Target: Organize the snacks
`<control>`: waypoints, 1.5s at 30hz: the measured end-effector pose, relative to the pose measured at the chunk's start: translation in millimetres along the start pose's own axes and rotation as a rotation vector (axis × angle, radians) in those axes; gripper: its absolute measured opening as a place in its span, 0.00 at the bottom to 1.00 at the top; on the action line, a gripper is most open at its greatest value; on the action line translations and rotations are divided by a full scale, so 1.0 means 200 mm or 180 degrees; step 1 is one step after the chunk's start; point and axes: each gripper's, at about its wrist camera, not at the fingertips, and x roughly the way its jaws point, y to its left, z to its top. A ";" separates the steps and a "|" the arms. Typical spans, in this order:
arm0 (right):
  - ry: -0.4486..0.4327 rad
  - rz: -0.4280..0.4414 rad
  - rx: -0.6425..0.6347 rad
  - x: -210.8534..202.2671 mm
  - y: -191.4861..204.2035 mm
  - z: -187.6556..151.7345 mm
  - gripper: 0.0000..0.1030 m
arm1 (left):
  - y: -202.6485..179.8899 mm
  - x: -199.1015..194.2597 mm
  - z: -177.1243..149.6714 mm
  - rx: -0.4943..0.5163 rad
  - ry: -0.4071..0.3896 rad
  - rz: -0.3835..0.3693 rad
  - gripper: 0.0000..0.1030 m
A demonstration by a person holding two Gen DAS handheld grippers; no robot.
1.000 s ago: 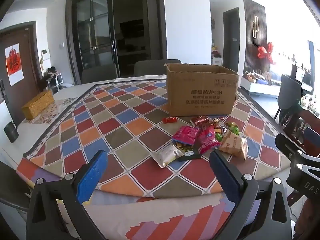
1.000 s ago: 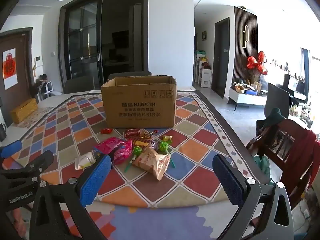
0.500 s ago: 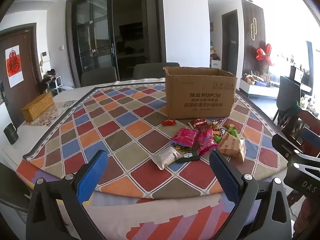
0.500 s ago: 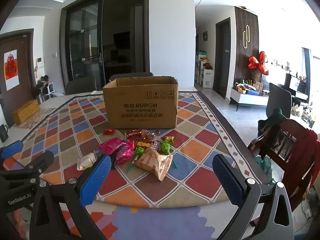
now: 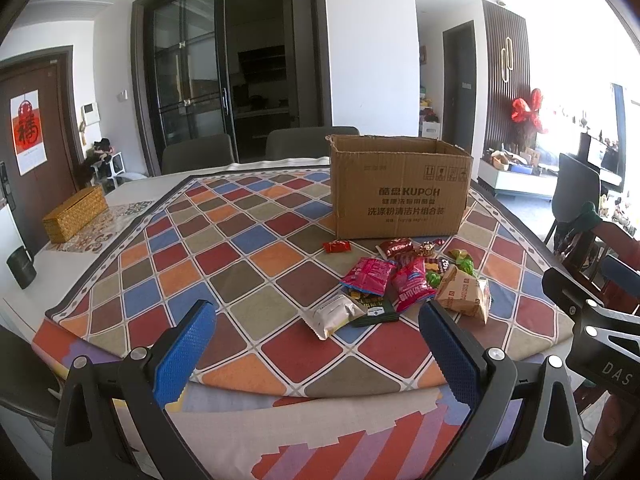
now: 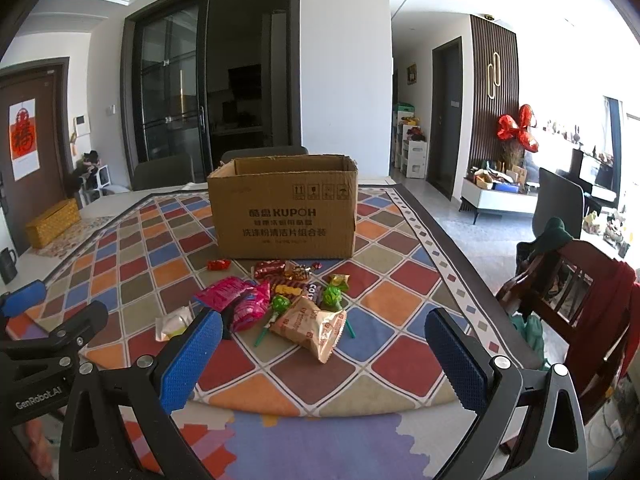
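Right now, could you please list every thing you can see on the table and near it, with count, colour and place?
cardboard box: one, brown, open top, far middle of the tablecloth
tablecloth: one, checked in many colours, covers the table
snack pile: many packets, mixed colours, in front of the box
tan snack bag: one, nearest edge of the pile
pink packets: two, side by side in the pile
white packet: one, left near edge of the pile
small red candy: one, apart, left of the pile
woven box: one, yellow, far left
dark mug: one, left table edge
wooden chair: one, red cloth on it, right of the table
left gripper: open, empty, above the near table edge
right gripper: open, empty, facing the pile
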 end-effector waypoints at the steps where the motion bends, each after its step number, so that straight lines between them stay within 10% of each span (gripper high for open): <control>1: -0.0001 0.0001 0.0000 0.00 0.00 0.00 1.00 | 0.00 0.00 0.00 -0.0003 -0.0002 0.0001 1.00; 45: -0.0010 0.0012 -0.0013 0.00 0.00 0.00 1.00 | 0.01 0.00 0.01 -0.0005 -0.0022 0.0012 1.00</control>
